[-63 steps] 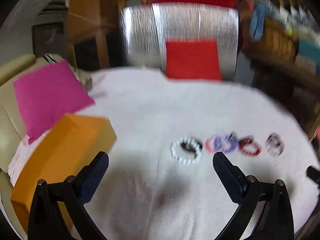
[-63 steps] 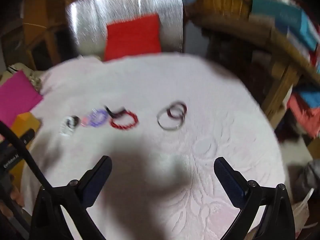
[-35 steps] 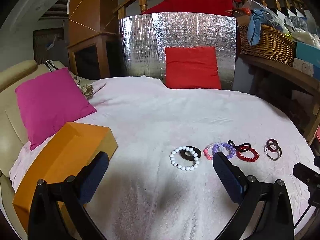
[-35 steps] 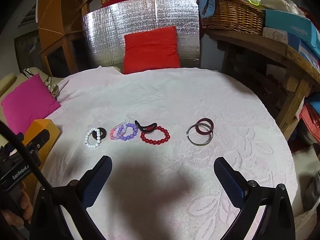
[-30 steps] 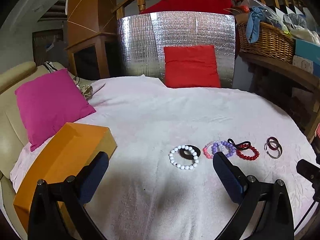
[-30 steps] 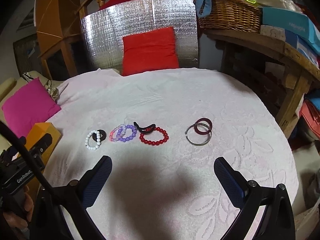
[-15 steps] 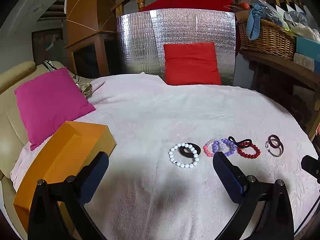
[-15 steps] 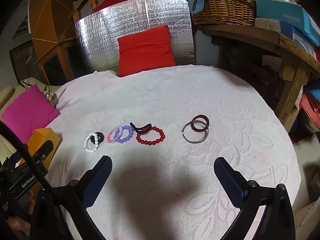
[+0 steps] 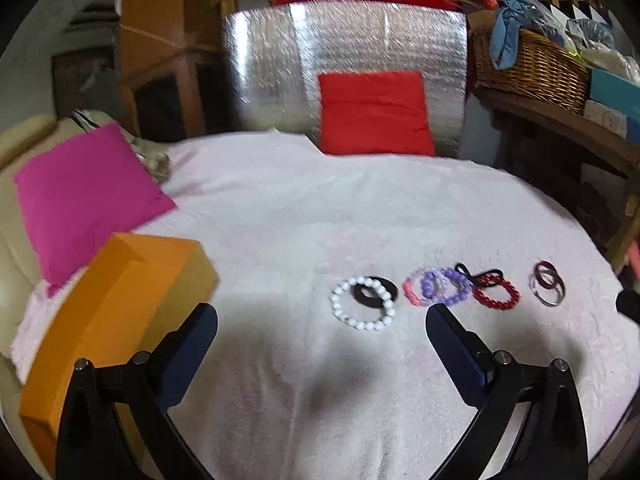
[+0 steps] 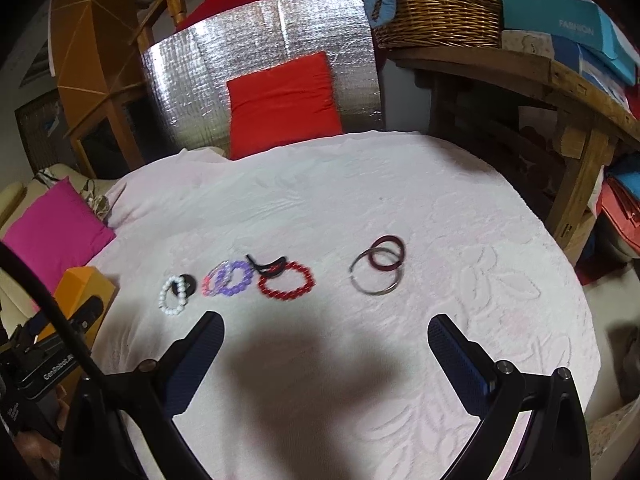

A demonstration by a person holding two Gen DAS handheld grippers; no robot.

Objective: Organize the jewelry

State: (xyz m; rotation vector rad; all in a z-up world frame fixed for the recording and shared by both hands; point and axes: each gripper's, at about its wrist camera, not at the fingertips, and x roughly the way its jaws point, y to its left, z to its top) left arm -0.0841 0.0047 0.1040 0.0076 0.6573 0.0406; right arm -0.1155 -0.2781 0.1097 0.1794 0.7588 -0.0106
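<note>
A row of bracelets lies on the pink-white bedspread (image 9: 280, 208). From the left: a white bead bracelet (image 9: 362, 307) (image 10: 173, 295) over a black ring, a purple and pink bead pair (image 9: 438, 286) (image 10: 230, 278), a red bead bracelet (image 9: 496, 292) (image 10: 285, 280) beside a black hair tie (image 10: 265, 262), then a silver and dark red bangle pair (image 9: 547, 288) (image 10: 378, 264). An orange box (image 9: 116, 312) (image 10: 82, 286) sits at the left. My left gripper (image 9: 322, 332) is open above the cloth, nearest the white beads. My right gripper (image 10: 325, 338) is open, empty, short of the bangles.
A pink cushion (image 9: 80, 200) lies at the far left, a red cushion (image 9: 374, 114) leans on a silver foil panel (image 9: 344, 40) at the back. A wooden shelf with a wicker basket (image 10: 436, 12) and blue boxes (image 10: 560, 20) stands right. The other gripper's body (image 10: 36, 364) shows at lower left.
Both views have steadied after the earlier blur and shifted only slightly. The bracelets and the box lie where they were. Both grippers stay open.
</note>
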